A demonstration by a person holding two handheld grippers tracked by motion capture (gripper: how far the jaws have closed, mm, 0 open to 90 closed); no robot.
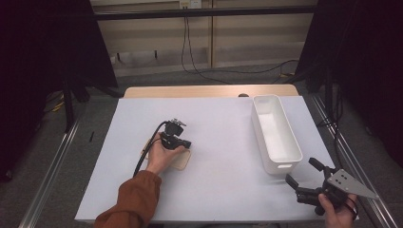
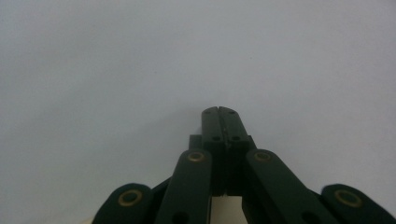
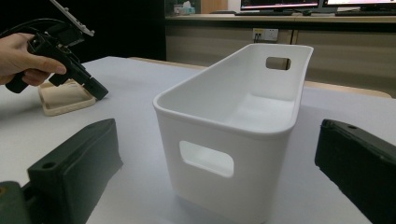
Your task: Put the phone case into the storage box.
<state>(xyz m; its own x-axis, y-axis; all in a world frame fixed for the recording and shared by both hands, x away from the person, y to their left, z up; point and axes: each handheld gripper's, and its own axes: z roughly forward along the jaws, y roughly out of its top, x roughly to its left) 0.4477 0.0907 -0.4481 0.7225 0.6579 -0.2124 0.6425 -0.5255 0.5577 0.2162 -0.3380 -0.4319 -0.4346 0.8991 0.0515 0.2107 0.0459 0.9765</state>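
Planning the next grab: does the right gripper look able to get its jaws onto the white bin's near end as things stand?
Probably yes. The right gripper is open and faces the white bin's near end, with only bare table sheet between them. The left gripper is off beside the beige block.

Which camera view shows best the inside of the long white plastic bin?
The high view: it looks down into the long white plastic bin and shows its whole floor, empty. The right gripper view shows the bin from one end, with its handle cut-outs and part of the inside.
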